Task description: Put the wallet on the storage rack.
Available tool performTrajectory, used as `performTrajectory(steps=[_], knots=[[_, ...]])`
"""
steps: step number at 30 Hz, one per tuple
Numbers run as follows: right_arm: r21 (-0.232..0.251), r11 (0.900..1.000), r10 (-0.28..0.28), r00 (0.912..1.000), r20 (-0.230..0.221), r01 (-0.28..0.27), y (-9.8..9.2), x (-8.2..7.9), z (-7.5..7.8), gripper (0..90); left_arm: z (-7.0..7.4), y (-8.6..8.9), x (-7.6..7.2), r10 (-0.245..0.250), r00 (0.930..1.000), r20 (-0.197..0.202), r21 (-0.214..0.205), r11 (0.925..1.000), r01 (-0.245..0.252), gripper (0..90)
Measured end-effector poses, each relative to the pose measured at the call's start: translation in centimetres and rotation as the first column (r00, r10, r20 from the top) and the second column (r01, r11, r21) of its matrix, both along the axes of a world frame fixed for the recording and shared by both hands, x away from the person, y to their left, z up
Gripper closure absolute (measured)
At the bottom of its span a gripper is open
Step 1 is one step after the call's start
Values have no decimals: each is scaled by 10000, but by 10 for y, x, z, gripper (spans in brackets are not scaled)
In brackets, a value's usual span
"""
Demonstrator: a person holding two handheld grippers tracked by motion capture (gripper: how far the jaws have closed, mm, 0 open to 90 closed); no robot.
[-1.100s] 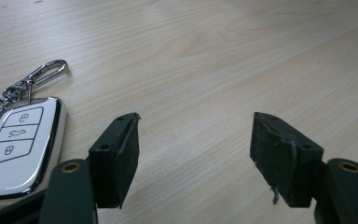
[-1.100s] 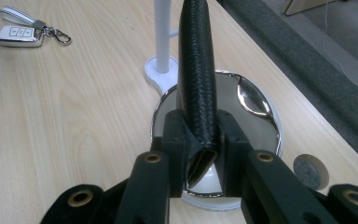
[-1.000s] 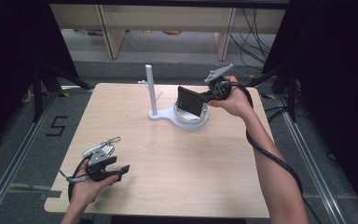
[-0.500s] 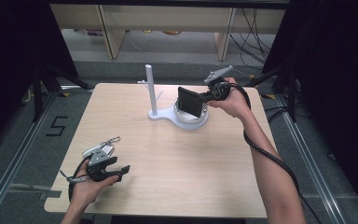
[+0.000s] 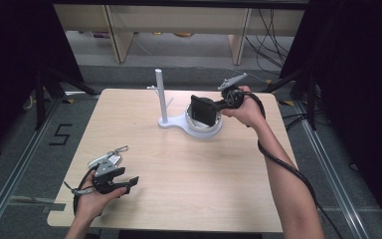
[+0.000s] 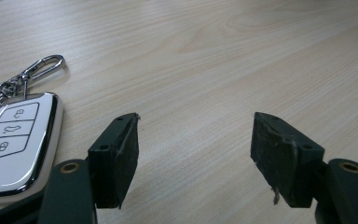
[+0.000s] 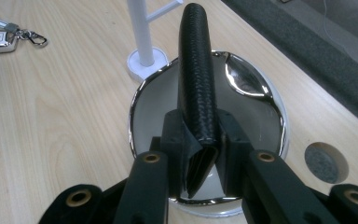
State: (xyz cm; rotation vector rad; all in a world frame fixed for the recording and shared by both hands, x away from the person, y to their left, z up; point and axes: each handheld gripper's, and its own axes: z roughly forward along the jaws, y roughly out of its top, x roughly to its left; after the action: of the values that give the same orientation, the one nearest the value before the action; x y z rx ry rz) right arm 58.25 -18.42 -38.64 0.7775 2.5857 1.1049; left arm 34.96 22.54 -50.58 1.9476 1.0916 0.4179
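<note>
The right gripper's (image 7: 200, 154) fingers, clamped on the black textured-leather wallet (image 7: 196, 79), held it above the chrome round tray (image 7: 142, 109), so lowering and release seemed next, while the left gripper's (image 6: 193, 154) fingers stood wide open and empty on the tabletop (image 6: 223, 60)

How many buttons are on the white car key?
3: stacked in a column on the glossy white plastic car key, lying on the pale wooden table beside the left tool.

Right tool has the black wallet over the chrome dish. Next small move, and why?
Probably lower a little further, then open. The right tool is shut on the black woven-leather wallet, held on edge above the round chrome dish of the white stand, seemingly not resting on it yet. Releasing now would risk it toppling.
</note>
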Motion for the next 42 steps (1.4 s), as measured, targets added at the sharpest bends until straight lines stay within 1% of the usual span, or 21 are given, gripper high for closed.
performTrajectory(steps=[1, 2, 4, 6, 8, 10, 11, 14, 15, 16, 21, 24, 26, 30, 32, 34, 35, 37, 39, 40, 42], knots=[[109, 9998, -138, 9999, 73, 137, 0, 1, -2, 754, -1, -2, 0, 173, 9998, 43, -301, 9994, -171, 321], [74, 9994, -328, 9992, -246, 330, -2, 3, -3, 727, -1, -2, 0, 154, 9999, 35, -278, 9995, -153, 321], [103, 9991, -411, 9988, -281, 414, -2, 3, -3, 717, -1, -2, 0, 156, 9999, 33, -279, 9995, -155, 322], [104, 9987, -495, 9987, -78, 496, -3, 3, -3, 671, -1, -2, 0, 164, 9999, 38, -288, 9995, -162, 321], [71, 9967, -810, 9967, 19, 810, -6, 4, -1, 643, 0, 0, 0, -1, 10000, -9, -1, 10000, 1, 322], [98, 9961, -873, 9961, 133, 872, -8, 3, 0, 624, 0, 0, 0, 9, 10000, -21, -6, 10000, -9, 321], [231, 9943, -1049, 9943, 170, 1045, -11, 2, 1, 593, -1, -3, 0, 172, 9998, 35, -301, 9994, -171, 321], [274, 9907, -1334, 9911, -7, 1334, -15, -1, 4, 574, -1, -3, 0, 160, 9999, 25, -268, 9995, -160, 322], [499, 9889, -1407, 9900, 58, 1403, -16, -2, 4, 561, -1, -3, 0, 157, 9999, 34, -265, 9995, -156, 322], [382, 9890, -1434, 9896, 70, 1430, -19, -3, 6, 550, -1, -3, 0, 136, 9999, 26, -265, 9996, -136, 322], [574, 9822, -1799, 9836, 108, 1790, -28, -9, 11, 546, 0, -2, 0, 164, 9999, 12, -269, 9995, -164, 322], [750, 9749, -2095, 9778, -75, 2095, -34, -15, 11, 544, 1, -2, 0, 261, 9996, 60, -283, 9993, -260, 322], [587, 9759, -2105, 9776, -11, 2102, -40, -19, 10, 548, 1, -1, 0, 296, 9996, 50, -299, 9991, -294, 323], [369, 9694, -2411, 9694, -457, 2428, -51, -37, 1, 543, 1, -1, 0, 339, 9994, 14, -337, 9989, -338, 323], [234, 9709, -2376, 9708, -334, 2384, -54, -40, -2, 541, 1, -1, 0, 352, 9994, -23, -378, 9987, -353, 323], [124, 9680, -2499, 9671, -477, 2507, -58, -51, -9, 532, 1, -1, 1, 416, 9991, -56, -378, 9984, -417, 324], [-109, 9708, -2399, 9703, -313, 2396, -62, -53, -10, 526, 1, -1, 1, 388, 9992, -21, -380, 9985, -388, 324], [-191, 9665, -2565, 9659, -363, 2560, -65, -65, -18, 500, 1, -1, 1, 438, 9990, -47, -435, 9981, -439, 326], [-8, 9610, -2763, 9598, -494, 2766, -67, -79, -25, 476, 2, 0, 1, 441, 9990, 8, -459, 9980, -440, 332], [-127, 9653, -2612, 9644, -404, 2609, -68, -83, -28, 467, 2, 1, 1, 489, 9988, 11, -503, 9975, -488, 332], [106, 9596, -2802, 9587, -491, 2810, -69, -95, -35, 457, 4, 2, 2, 513, 9986, 123, -507, 9974, -506, 340]])
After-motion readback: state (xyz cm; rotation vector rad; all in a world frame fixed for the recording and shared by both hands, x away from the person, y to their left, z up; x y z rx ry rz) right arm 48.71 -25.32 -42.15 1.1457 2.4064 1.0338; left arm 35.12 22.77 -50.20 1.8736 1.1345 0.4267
